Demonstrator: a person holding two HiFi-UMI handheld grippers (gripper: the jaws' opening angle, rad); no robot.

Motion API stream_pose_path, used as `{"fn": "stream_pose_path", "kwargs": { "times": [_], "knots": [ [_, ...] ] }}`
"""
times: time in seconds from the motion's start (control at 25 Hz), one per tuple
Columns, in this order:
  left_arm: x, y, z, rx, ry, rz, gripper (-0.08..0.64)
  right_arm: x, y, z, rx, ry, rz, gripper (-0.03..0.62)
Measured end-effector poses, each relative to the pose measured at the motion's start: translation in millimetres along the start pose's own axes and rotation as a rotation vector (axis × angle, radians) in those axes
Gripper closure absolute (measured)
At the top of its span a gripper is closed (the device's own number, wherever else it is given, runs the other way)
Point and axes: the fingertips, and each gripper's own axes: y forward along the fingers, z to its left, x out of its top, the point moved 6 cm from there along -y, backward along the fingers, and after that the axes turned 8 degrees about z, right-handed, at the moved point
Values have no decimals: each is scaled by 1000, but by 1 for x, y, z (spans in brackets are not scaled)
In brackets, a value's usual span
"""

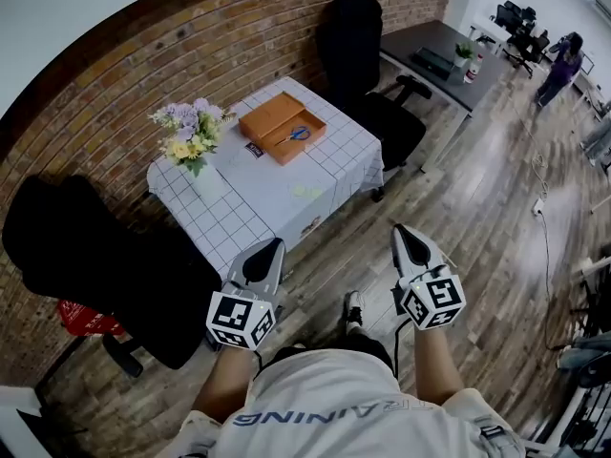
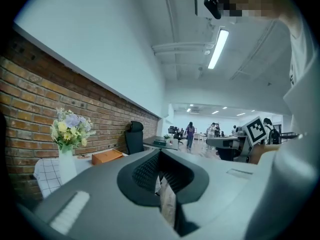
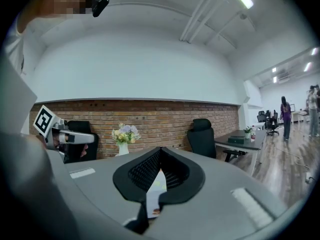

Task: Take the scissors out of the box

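A checked-cloth table (image 1: 277,206) is seen; a vase of flowers (image 1: 206,180), an open orange box (image 1: 275,119) and a small dark object (image 1: 254,148) are set on it.

Bare floor (image 1: 355,244) up to table (image 1: 258,194), flowers (image 1: 189,134) beside box (image 1: 272,114), chair (image 1: 353,46) at far end

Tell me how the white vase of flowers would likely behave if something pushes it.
The white vase looks tall and narrow, with a wide bouquet above it, so it is probably top-heavy and apt to tip. It stands on a checked tablecloth near the table's corner, so a push might slide it off the edge.
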Motion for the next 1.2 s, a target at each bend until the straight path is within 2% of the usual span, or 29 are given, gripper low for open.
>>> {"fn": "stream_pose_path", "kwargs": {
  "times": [0.2, 0.64, 0.8, 0.96, 1.2],
  "knots": [
    [20, 41, 6, 56, 12, -18, 558, 18, 38, -40, 49, 0, -21, 577],
    [37, 137, -7, 191, -27, -11, 558, 44, 122, -128, 220, -41, 27, 577],
    [38, 159, -12, 269, -53, -13, 558, 46, 148, -156, 295, -51, 48, 577],
    [37, 173, -8, 335, -72, -1, 558, 46, 179, -174, 350, -55, 56, 577],
    [39, 189, 16, 399, -92, 24, 558, 45, 228, -171, 435, -43, 84, 577]
  ]
}}
